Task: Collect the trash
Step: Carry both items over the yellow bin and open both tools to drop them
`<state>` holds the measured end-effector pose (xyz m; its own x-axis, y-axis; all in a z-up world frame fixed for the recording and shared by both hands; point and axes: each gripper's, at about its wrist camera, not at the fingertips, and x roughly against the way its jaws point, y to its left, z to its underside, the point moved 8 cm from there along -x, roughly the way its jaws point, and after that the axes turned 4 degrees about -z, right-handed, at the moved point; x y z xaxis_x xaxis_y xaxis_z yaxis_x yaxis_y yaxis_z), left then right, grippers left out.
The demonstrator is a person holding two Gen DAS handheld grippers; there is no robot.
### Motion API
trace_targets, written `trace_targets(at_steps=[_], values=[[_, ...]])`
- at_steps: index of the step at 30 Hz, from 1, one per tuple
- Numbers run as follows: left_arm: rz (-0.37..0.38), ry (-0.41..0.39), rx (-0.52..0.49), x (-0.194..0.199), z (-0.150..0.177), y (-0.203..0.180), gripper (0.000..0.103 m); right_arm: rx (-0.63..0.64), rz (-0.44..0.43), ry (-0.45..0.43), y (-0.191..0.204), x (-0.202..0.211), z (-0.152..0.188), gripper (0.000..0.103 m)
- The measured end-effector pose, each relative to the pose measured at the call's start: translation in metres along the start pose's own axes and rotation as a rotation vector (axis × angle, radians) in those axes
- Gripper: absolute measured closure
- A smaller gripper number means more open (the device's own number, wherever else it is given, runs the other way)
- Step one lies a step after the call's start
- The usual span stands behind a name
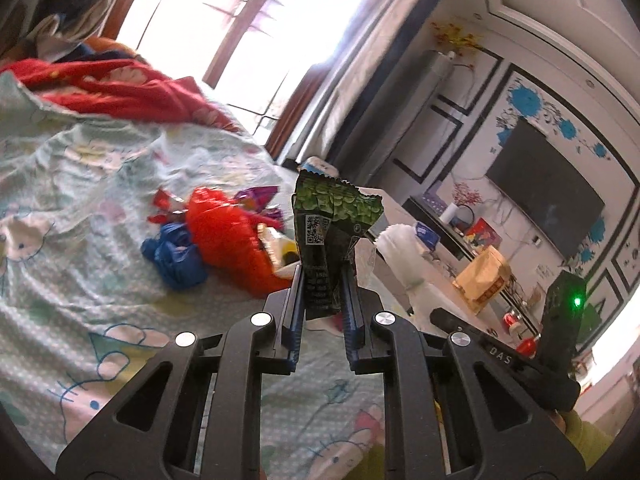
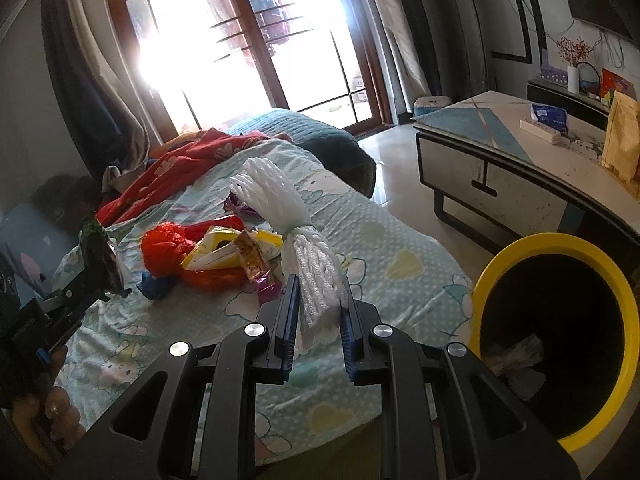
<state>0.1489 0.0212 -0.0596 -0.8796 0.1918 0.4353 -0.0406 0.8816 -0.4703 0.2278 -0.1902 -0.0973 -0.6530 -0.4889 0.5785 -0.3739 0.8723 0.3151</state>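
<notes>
My left gripper [image 1: 322,276] is shut on a dark green snack wrapper [image 1: 334,224] that stands upright above the bed; the same wrapper [image 2: 98,258] shows in the right wrist view at far left. My right gripper [image 2: 318,292] is shut on a white foam fruit net [image 2: 296,240], lifted over the bed's edge. On the bedsheet [image 2: 392,264] lies a heap of trash: a red plastic bag [image 1: 228,232], a blue bag [image 1: 176,254], a yellow packet [image 2: 224,252] and purple wrappers [image 2: 268,290]. A yellow-rimmed bin [image 2: 556,344] stands at the right, holding crumpled paper.
A red blanket [image 1: 120,88] lies bunched at the bed's head. A low white cabinet [image 2: 492,176] with a brown paper bag [image 2: 624,136] and a tissue pack stands across the tiled floor. A person's hand [image 2: 52,412] holds the left gripper's handle.
</notes>
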Motion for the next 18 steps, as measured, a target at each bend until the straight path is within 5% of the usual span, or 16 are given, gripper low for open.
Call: trace_targets(at_steps=[18], values=[[0.076, 0.005, -0.125, 0.003, 0.011, -0.063, 0.092, -0.065, 0.063, -0.069, -0.052, 0.056, -0.007, 0.085]])
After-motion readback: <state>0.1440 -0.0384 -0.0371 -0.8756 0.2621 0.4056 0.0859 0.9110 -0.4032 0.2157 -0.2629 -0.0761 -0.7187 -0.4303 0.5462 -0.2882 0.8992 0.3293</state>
